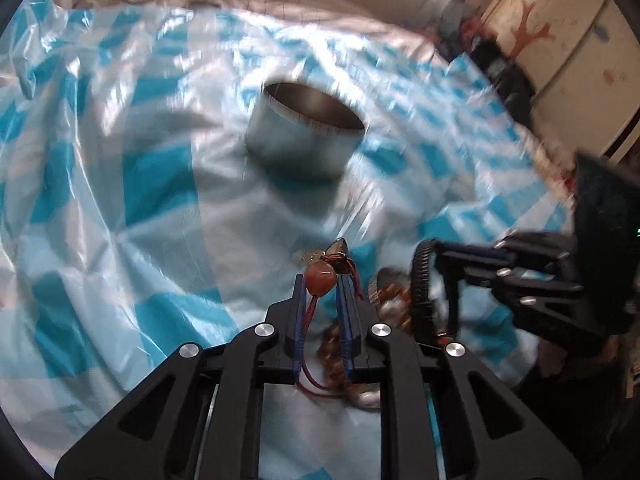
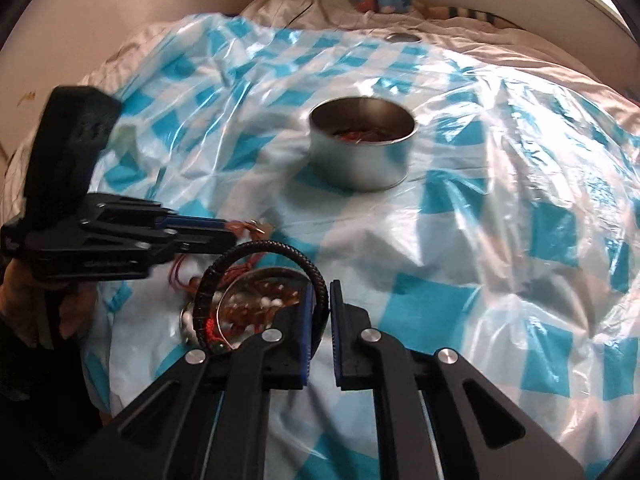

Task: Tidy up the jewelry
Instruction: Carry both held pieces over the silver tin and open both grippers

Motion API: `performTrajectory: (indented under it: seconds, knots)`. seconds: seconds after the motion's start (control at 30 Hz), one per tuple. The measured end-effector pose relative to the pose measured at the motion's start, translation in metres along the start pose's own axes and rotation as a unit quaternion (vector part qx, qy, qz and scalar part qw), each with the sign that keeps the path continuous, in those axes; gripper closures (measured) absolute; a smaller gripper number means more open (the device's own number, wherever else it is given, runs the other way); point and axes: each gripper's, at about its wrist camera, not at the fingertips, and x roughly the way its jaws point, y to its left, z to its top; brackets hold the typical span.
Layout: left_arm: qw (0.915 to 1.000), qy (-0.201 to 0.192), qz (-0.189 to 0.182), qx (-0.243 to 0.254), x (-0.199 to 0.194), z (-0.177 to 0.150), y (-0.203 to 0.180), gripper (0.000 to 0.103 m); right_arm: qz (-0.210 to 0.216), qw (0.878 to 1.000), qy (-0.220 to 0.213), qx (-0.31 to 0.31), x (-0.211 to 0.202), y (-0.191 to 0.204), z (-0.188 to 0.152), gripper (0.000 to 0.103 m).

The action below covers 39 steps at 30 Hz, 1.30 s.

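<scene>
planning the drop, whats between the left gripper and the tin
Only bare checked sheet between left gripper and tin, clearest in the left wrist view.

metal tin ahead, jewelry pile left

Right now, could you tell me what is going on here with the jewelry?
A person is sorting jewelry on a blue-checked plastic sheet with two handheld grippers. The left gripper pinches a red-corded piece with an orange bead. The right gripper clamps a black braided bracelet above a small pile. The round metal tin beyond already holds some reddish pieces.
</scene>
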Motion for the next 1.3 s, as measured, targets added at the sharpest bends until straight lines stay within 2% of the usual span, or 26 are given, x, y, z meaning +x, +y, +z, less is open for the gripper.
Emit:
performTrajectory:
  seconds: [0.17,0.27,0.37,0.53,0.7,1.1,1.2,1.3]
  knots:
    - [0.9962,-0.082,-0.027,0.005,-0.038,0.011,-0.003,0.09,0.029,0.996,-0.054,0.061,-0.017,-0.019,0.009,0.094]
    - [0.9935,-0.107,-0.039,0.005,-0.05,0.018,-0.007,0.09,0.057,0.989,-0.094,0.095,-0.03,-0.031,0.013,0.094]
    - [0.9914,-0.122,-0.043,0.014,-0.053,0.023,-0.012,0.09,0.066,0.982,-0.129,0.119,-0.04,-0.04,0.02,0.094]
    - [0.9885,-0.143,-0.038,0.028,-0.052,0.04,-0.023,0.09,0.034,0.978,-0.155,0.138,-0.041,-0.051,0.041,0.094]
    - [0.9871,-0.155,-0.037,0.015,-0.041,0.064,-0.022,0.089,-0.012,0.979,-0.158,0.127,-0.029,-0.057,0.065,0.094]
    - [0.986,-0.136,-0.079,-0.055,0.014,0.115,0.007,0.089,-0.064,0.979,-0.157,0.112,0.004,-0.067,0.104,0.094]
    - [0.9892,-0.11,-0.072,-0.065,0.032,0.116,0.014,0.089,-0.072,0.98,-0.15,0.106,0.014,-0.068,0.111,0.094]
    - [0.9927,-0.084,-0.042,-0.076,0.043,0.115,0.022,0.089,-0.074,0.982,-0.142,0.101,0.024,-0.066,0.117,0.094]
